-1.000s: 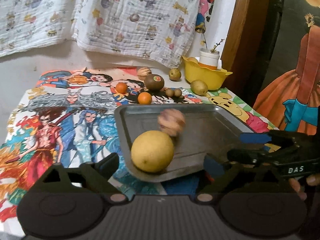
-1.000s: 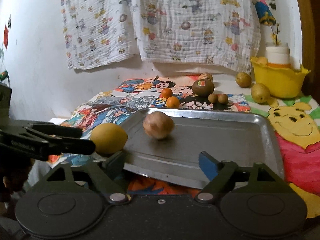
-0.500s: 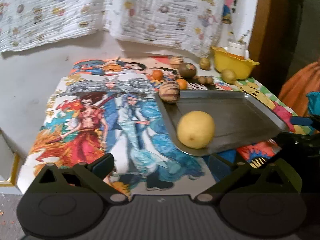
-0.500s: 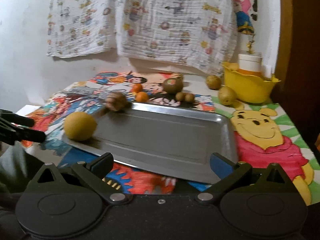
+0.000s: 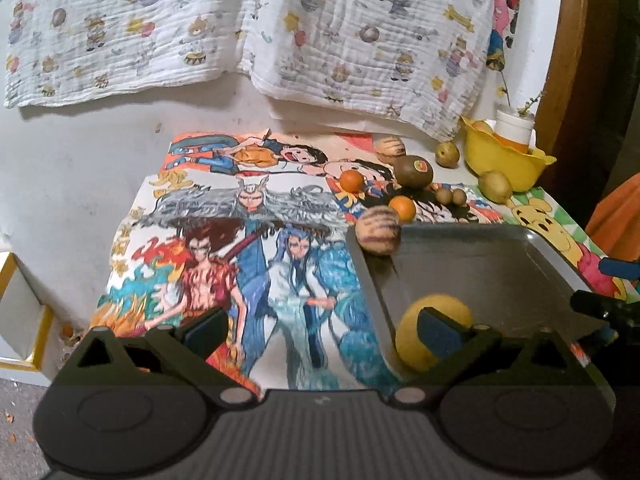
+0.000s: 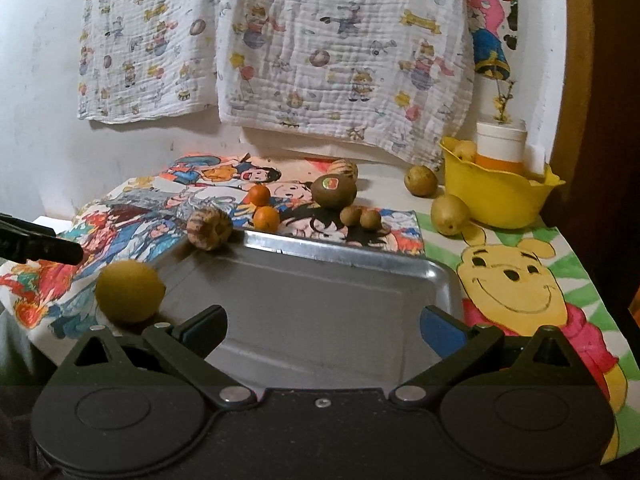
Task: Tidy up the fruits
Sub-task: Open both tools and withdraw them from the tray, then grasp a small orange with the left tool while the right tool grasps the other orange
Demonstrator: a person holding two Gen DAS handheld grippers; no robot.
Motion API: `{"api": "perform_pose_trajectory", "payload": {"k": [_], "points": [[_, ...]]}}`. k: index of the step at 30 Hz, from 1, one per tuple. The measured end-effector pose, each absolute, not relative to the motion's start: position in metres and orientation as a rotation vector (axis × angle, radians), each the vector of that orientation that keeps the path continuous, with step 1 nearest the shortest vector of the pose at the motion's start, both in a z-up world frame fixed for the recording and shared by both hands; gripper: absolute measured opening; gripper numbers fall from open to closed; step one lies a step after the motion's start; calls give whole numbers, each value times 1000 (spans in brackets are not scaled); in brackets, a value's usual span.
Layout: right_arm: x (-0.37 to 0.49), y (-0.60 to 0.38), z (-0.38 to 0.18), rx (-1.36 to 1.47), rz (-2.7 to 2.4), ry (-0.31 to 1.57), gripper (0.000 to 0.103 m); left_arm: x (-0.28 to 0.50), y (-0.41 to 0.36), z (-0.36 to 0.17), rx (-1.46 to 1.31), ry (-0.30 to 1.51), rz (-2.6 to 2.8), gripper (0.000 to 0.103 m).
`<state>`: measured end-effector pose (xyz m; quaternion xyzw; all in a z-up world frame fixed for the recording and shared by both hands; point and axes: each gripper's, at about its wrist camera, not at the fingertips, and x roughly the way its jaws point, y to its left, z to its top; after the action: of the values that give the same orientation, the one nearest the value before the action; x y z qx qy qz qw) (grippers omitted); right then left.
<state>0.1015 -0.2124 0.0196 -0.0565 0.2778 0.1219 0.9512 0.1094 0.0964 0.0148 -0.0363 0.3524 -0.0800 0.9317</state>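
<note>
A steel tray (image 6: 320,280) lies flat on the printed cloth. A round yellow fruit (image 6: 129,291) rests at its near left corner, and in the left wrist view this yellow fruit (image 5: 412,344) is partly hidden behind a finger. A striped brown fruit (image 6: 209,228) sits at the far left corner. My right gripper (image 6: 322,328) stands open over the tray's near edge, holding nothing. My left gripper (image 5: 322,328) is open above the cloth, left of the tray (image 5: 480,268). Beyond the tray lie two oranges (image 6: 262,206), a kiwi (image 6: 333,191) and two small brown fruits (image 6: 360,216).
A yellow bowl (image 6: 496,196) with a white cup stands at the back right, with two pale round fruits (image 6: 450,214) beside it. Another striped fruit (image 6: 344,168) lies behind the kiwi. A patterned blanket hangs on the wall. The table's left edge drops off near a white box (image 5: 20,320).
Both grippers opened wider and drew back from the tray, the left one swinging left. The tray settled flat. The striped fruit rolled to the far left corner and the yellow fruit to the left edge.
</note>
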Motion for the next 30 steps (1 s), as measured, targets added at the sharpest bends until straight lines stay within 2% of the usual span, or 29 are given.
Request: {"api": "perform_pose_trajectory", "payload": {"k": [17,30], "points": [[193,-218,28,-36,244,609,102,210,90,24,-107,795,-117,102],[257,-177,27,-43,246,675,102,308,84,12,-131,849,-189,102]]}}
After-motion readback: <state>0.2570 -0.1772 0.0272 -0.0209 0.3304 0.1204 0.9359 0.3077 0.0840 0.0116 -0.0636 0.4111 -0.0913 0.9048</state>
